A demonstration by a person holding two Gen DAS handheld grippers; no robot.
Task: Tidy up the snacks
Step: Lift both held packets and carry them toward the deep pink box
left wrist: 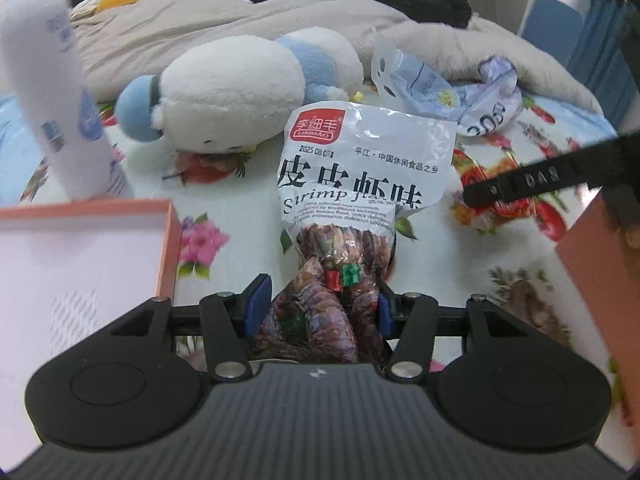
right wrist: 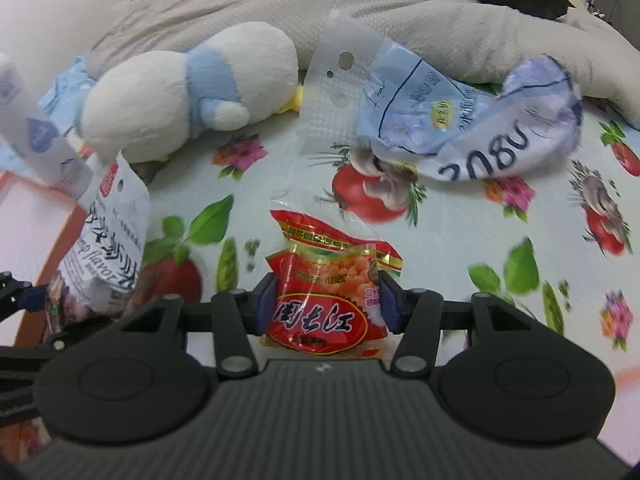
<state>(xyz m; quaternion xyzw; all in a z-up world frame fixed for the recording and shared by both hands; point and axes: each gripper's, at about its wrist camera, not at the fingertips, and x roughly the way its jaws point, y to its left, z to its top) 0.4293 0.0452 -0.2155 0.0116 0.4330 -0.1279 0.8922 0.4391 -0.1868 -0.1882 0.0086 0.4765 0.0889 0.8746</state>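
Note:
My left gripper is shut on a white shrimp-flavour snack bag; its blue pads squeeze the bag's dark lower part, and the printed top stands up ahead of the fingers. The same bag shows at the left edge of the right wrist view. My right gripper is shut on a small red snack packet, with a pad pressed on each side. Both packs hang over a flower-printed sheet. An open orange box with a white inside lies at the left.
Behind lie a white and blue plush toy, a white spray bottle, a crumpled pale-blue bag and a grey blanket. Another orange panel stands at the right, below a black strap.

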